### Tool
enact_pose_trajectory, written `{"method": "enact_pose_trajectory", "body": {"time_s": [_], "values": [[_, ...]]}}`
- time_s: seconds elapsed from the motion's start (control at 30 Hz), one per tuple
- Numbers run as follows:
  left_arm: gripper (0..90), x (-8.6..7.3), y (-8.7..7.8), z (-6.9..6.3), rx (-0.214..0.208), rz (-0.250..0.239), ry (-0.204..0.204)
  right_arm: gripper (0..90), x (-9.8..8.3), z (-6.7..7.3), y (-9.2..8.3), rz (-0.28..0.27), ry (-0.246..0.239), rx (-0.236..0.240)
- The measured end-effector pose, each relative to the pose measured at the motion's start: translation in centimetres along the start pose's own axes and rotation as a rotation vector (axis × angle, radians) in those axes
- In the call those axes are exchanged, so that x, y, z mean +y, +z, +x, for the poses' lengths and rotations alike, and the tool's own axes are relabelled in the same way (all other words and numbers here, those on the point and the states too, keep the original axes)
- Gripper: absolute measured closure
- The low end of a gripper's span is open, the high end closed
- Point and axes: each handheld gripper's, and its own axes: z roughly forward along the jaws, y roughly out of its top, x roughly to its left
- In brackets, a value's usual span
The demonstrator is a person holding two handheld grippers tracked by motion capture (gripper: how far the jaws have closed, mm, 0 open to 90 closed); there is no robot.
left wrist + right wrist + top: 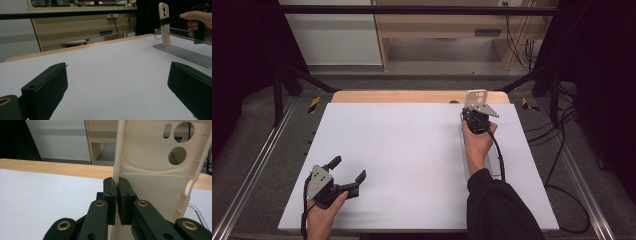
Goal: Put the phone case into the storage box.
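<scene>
A cream phone case point(476, 97) with camera cut-outs stands upright at the table's far right. My right gripper point(473, 109) is shut on its left side wall, the two pads pinching the thin edge point(116, 195) of the phone case point(155, 170). In the left gripper view the phone case point(164, 22) reaches down to the far end of a clear plastic tray point(180, 50). I cannot tell whether it rests there. My left gripper point(347, 169) lies low at the near left, its jaws spread wide with nothing between them point(117, 85).
A white sheet point(412, 160) covers the table, with a wooden strip point(412, 96) along the far edge. The clear tray point(498, 167) runs lengthwise under the right forearm. Cables hang off the right side. Shelving and a black frame stand beyond the table.
</scene>
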Motion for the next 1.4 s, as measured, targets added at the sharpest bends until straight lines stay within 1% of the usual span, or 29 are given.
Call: {"method": "enact_pose_trajectory", "body": {"time_s": [0.17, 0.33, 0.43, 0.57, 0.77, 0.97, 1.17, 1.3, 1.4], "values": [[2.5, 0.0, -0.01, 0.0, 0.0, 0.0, 0.0, 86.0, -0.09, -0.16, 0.03, 0.011, -0.014, -0.007], [2.5, 0.01, 0.0, -0.03, 0.0, 0.0, 0.003, 86.0, -0.11, -0.36, 0.04, 0.013, -0.015, -0.011], [2.5, 0.04, -0.03, 0.0, 0.001, -0.002, 0.003, 86.0, -0.13, -0.32, 0.07, 0.016, -0.014, -0.01], [2.4, 0.08, -0.14, 0.07, 0.004, -0.007, 0.002, 86.0, -0.24, -0.17, 0.14, 0.023, -0.03, -0.012], [2.2, 0.08, -0.17, 0.14, 0.001, -0.012, -0.001, 86.0, -0.19, -0.27, 0.09, 0.024, -0.025, -0.008], [2.2, 0.09, -0.16, 0.09, 0.0, -0.01, 0.001, 85.9, -0.24, -0.3, 0.17, 0.026, -0.033, -0.017], [2.2, 0.08, -0.16, 0.14, 0.001, -0.012, -0.002, 85.9, -0.3, -0.36, 0.3, 0.032, -0.034, -0.014], [2.2, 0.08, -0.16, 0.14, 0.0, -0.011, -0.001, 85.9, -0.34, -0.28, 0.39, 0.035, -0.052, -0.016], [2.2, 0.07, -0.14, 0.12, -0.001, -0.01, 0.0, 85.9, -0.34, -0.22, 0.42, 0.034, -0.051, -0.018]]}}
